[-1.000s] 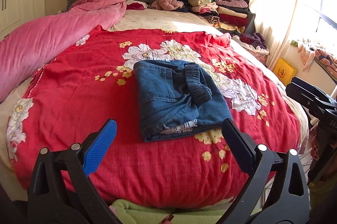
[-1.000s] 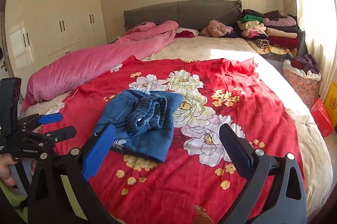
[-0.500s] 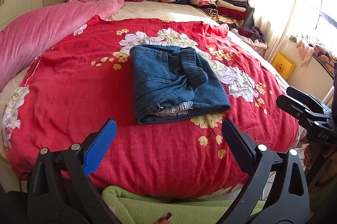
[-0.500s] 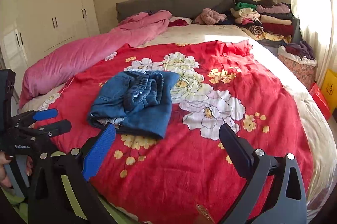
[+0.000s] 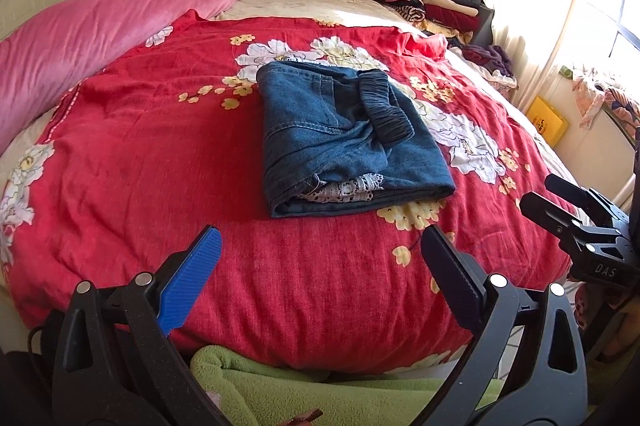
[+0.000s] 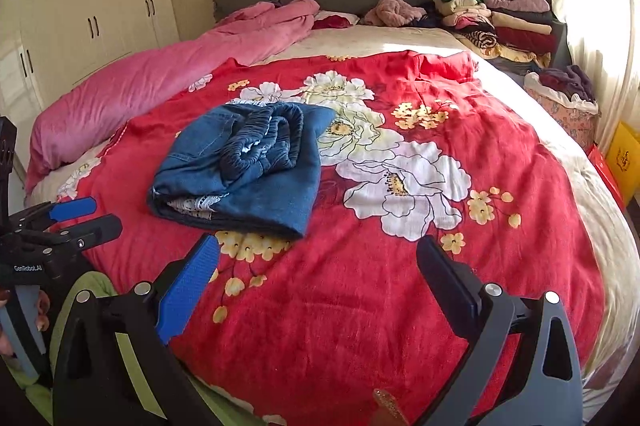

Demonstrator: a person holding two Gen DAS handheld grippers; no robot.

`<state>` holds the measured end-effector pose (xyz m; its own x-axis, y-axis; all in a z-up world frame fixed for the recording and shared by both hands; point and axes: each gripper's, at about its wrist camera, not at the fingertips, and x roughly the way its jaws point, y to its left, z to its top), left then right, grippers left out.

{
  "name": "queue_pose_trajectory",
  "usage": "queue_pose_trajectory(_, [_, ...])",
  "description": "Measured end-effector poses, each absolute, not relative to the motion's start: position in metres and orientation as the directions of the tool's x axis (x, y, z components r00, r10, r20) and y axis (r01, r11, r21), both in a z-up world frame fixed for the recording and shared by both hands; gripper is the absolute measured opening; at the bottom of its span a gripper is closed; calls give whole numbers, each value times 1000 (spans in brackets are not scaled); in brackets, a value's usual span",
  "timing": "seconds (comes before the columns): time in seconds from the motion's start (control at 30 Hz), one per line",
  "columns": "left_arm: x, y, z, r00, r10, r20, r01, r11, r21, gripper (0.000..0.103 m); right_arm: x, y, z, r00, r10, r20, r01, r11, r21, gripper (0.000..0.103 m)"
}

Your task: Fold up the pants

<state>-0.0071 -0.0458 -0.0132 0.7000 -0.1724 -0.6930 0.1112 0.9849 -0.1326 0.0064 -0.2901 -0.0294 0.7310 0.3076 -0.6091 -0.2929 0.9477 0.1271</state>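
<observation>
- The red floral bedspread (image 5: 132, 153) lies bare along the bed's near edge, with free room between that edge and the folded pants (image 5: 344, 141).
- The pants are the only thing on the bed's middle; bare cover lies on both sides of them.
- A pink duvet (image 6: 132, 85) is heaped along the left edge.
- Stacked clothes (image 6: 500, 17) crowd the far right corner.
- Both tongs, left (image 5: 320, 266) and right (image 6: 316, 270), hang spread wide off the near edge, touching nothing.

Blue denim pants (image 5: 344, 133) on red, white-flowered bedspread (image 5: 160, 165)
</observation>
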Motion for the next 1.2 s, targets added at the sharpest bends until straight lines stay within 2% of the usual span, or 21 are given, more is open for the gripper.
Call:
queue_pose_trajectory(0.53, [-5,-47,-22,684,-154,-713,104,988,-114,94,9,-289,-37,720,302,-624,-282,950,134,98])
queue_pose_trajectory(1.2, [-4,-38,-18,690,-167,-705,88,985,-147,94,15,-277,-36,705,305,-641,-296,947,125,98])
